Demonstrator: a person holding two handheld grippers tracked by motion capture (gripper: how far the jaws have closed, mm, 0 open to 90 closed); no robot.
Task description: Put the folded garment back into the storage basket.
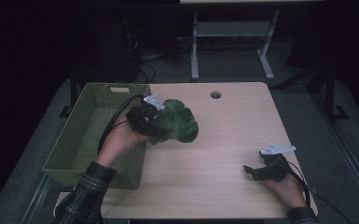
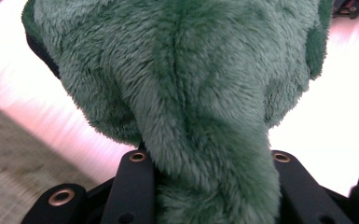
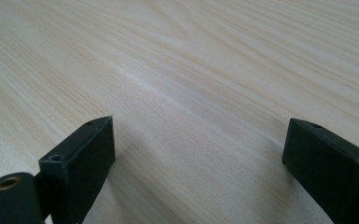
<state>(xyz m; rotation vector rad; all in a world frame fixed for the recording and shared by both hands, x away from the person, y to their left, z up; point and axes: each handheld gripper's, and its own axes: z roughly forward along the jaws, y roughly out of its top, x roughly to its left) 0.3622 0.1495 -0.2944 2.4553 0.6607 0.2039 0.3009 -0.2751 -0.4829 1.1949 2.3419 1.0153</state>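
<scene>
Green plush toy (image 2: 186,93) fills the left gripper's (image 1: 155,122) fingers, pinched tight, held above the tabletop (image 1: 224,154) just right of the woven basket (image 1: 91,140); right gripper (image 1: 256,171) rests open, well apart from the basket.

You have a green woven basket (image 1: 81,135) at the wooden table's (image 1: 224,140) left edge, and a white-legged desk (image 1: 233,32) beyond.

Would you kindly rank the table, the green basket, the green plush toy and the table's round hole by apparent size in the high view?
1. table
2. green basket
3. green plush toy, lifted nearer the camera, so perhaps flattered
4. round hole
</scene>
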